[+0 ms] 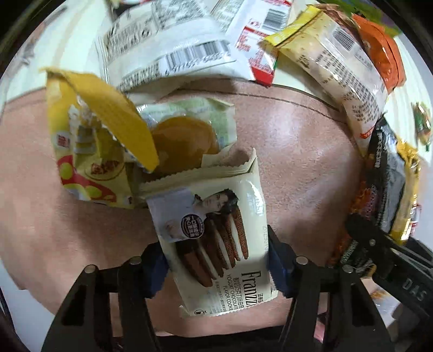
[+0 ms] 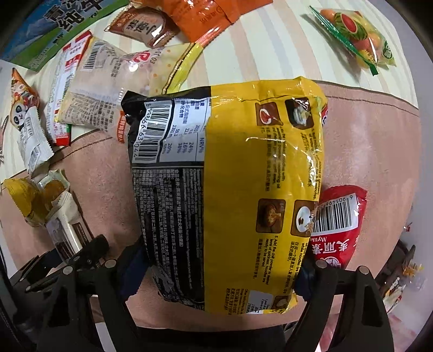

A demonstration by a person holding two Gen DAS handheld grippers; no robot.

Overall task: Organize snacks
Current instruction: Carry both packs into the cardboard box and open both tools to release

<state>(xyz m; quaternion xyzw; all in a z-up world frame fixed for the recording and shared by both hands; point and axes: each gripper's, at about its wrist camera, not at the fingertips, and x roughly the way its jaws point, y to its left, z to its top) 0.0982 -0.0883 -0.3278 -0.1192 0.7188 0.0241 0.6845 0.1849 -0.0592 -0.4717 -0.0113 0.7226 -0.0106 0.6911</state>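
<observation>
A pink mat covers most of the table, and a cream striped cloth shows beyond it toward twelve o'clock in both wrist views. The biggest packet is the yellow and black noodle bag, which fills the middle of the right wrist view; the right gripper points down at it and its fingers stand wide, pressed on the bag's two sides, so the bag is held. A red packet lies just beside it at four o'clock, partly under the bag's edge. At eleven o'clock a loose heap of snacks spreads over the mat's edge and the cloth: a pale bag with a barcode, an orange packet, a brown sweet wrapper and a blue and green pack. A clear fruit-candy bag lies well apart at one o'clock. In the left wrist view the left gripper also points down, its blue-padded fingers closed narrowly on the lower part of a cream Franzzi cookie pack at six o'clock. Touching that pack's top, at ten o'clock, lie a clear-wrapped round cake and a yellow snack bag. No box or bin is in view.
</observation>
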